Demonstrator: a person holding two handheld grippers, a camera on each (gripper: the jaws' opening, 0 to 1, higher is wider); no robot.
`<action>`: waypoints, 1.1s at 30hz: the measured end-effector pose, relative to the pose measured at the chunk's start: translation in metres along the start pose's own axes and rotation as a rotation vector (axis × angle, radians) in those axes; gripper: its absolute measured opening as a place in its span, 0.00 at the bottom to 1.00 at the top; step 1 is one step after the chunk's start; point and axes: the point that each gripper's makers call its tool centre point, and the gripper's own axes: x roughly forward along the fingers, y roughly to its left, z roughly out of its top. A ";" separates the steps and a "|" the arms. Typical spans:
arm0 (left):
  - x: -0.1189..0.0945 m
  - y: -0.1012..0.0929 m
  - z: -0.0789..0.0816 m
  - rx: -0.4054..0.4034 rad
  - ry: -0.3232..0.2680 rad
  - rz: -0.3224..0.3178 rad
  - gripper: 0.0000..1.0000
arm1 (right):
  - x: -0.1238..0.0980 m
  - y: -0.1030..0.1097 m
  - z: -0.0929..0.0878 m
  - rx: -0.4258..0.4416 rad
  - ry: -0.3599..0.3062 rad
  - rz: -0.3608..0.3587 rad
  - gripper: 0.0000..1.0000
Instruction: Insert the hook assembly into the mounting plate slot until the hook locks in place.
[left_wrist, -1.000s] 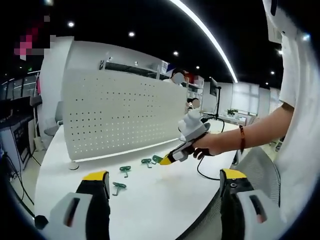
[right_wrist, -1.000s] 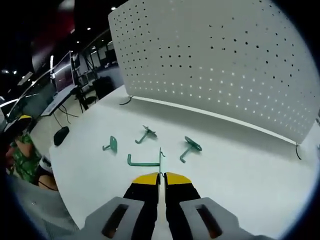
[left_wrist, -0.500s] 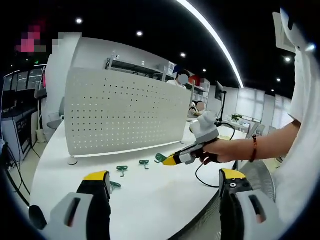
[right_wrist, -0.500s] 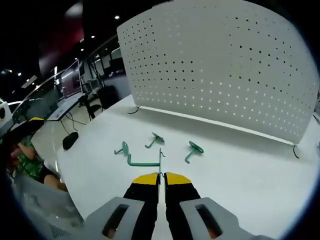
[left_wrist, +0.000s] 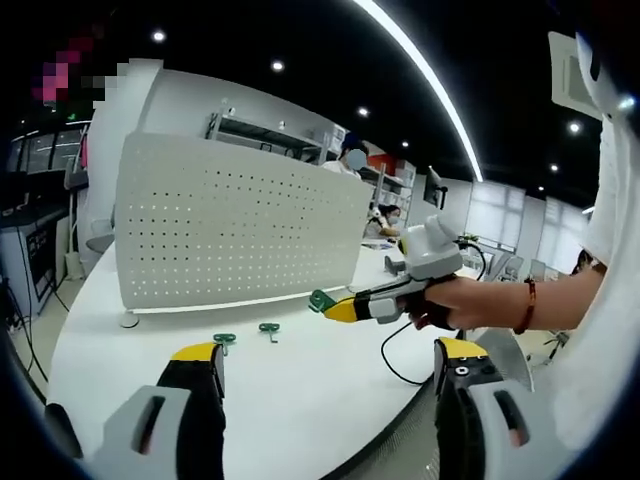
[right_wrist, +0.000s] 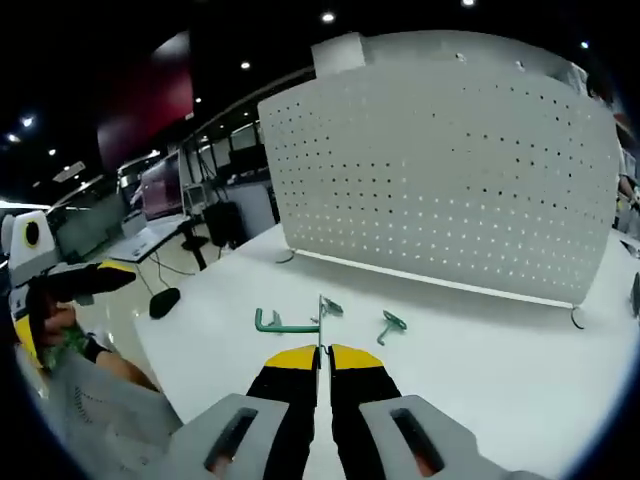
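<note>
Now the right claw (right_wrist: 320, 352), clamped on a green hook (right_wrist: 290, 322), has risen off the table (right_wrist: 480, 370); left claw (left_wrist: 325, 362) apart.

Both views look low across the white table (left_wrist: 300, 400) toward the pegboard (right_wrist: 450, 180), from opposite ends.

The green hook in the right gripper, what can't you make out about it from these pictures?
- Right gripper view: the green hook has its plate end pinched between the right gripper jaws, hiding the contact.
- Left gripper view: the hook's shape is too small to read.
- Pegboard: which hole is targeted is unclear.
</note>
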 end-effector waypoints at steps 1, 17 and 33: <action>0.001 -0.002 0.001 -0.004 -0.001 -0.002 0.88 | -0.004 0.001 0.002 -0.008 -0.007 0.000 0.02; 0.013 -0.010 0.016 -0.084 -0.078 -0.018 0.80 | -0.033 0.013 0.025 -0.059 -0.109 0.004 0.03; 0.027 -0.010 0.028 -0.162 -0.114 -0.052 0.68 | -0.037 0.035 0.046 -0.099 -0.202 0.028 0.03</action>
